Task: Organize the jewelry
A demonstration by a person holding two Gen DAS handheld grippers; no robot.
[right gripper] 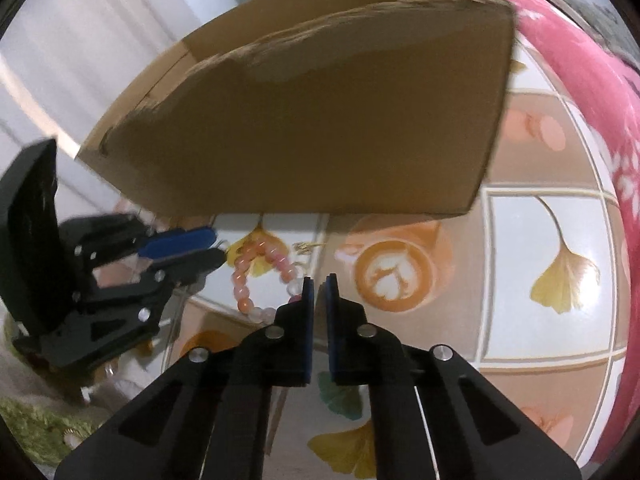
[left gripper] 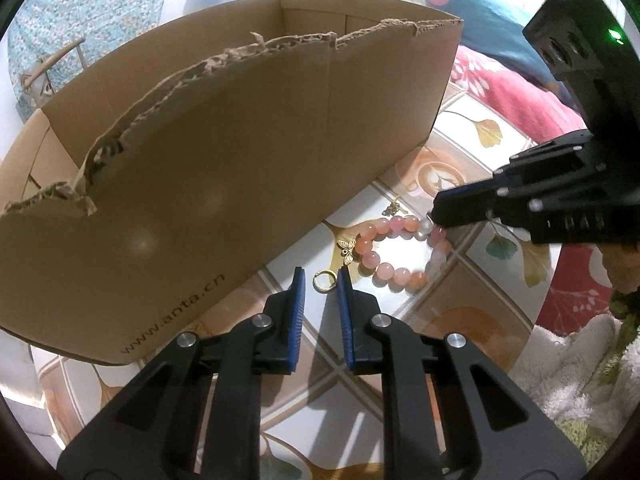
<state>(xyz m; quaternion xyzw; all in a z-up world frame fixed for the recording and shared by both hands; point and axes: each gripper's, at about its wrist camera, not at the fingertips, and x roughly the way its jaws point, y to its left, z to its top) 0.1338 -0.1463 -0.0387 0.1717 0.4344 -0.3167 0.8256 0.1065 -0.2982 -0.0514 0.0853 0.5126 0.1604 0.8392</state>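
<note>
With my left tongs (left gripper: pixel 321 280) parted around the small gold metal ring (left gripper: pixel 325 280) beside the torn brown cardboard box (left gripper: pixel 224 152) and my right tongs (right gripper: pixel 318 286) nearly closed on nothing, I feared the thin ring would skid away.

A home is showing here, likely a living room or bedroom: a tablecloth (left gripper: pixel 472 148) printed with ginkgo leaves and latte cups is covering the table, a red flowered blanket (left gripper: pixel 516 92) is lying beside it, and flowered fabric (left gripper: pixel 80 12) is hanging behind a torn cardboard box (left gripper: pixel 240 140).
</note>
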